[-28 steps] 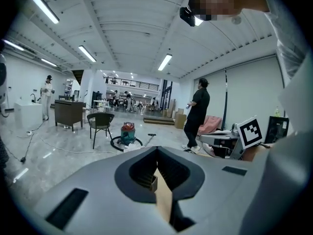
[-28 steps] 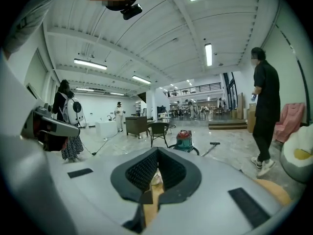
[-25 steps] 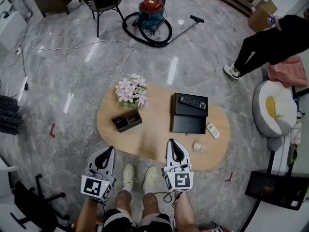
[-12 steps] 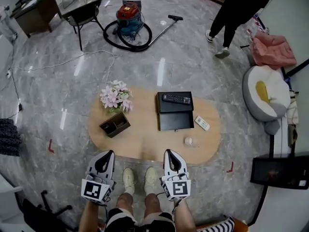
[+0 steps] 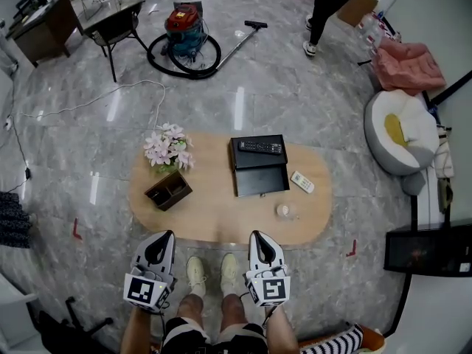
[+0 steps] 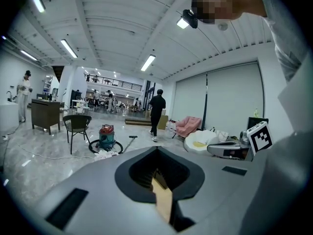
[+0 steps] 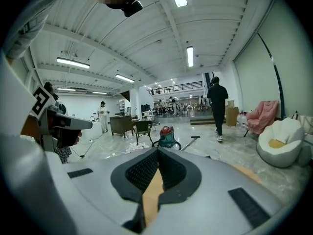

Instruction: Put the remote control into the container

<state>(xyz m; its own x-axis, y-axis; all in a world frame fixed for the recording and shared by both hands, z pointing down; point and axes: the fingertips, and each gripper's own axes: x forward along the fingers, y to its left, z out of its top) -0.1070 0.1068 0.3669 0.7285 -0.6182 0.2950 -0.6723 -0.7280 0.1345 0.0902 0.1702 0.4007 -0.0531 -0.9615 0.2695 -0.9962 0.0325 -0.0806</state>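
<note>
In the head view a black remote control point(image 5: 259, 147) lies on the far part of a black box point(image 5: 261, 181) on the oval wooden table point(image 5: 221, 216). A white remote control point(image 5: 302, 181) rests on the table right of the box. A brown two-compartment holder point(image 5: 169, 189) stands at the table's left. My left gripper point(image 5: 164, 234) and right gripper point(image 5: 258, 234) hover side by side at the table's near edge, above my shoes, apart from every object. Both are shut and empty, as the left gripper view point(image 6: 156, 150) and the right gripper view point(image 7: 157, 151) show.
Pink flowers point(image 5: 168, 147) stand behind the brown holder. A small round thing point(image 5: 282, 210) lies near the table's right front. A vacuum cleaner point(image 5: 183, 26) with hose sits on the marble floor beyond. A white beanbag point(image 5: 400, 131) is at the right. A person in black point(image 5: 332, 6) walks far off.
The table has slid up and left in the head view. The person in black has walked farther away. Both grippers stay shut and low in the picture.
</note>
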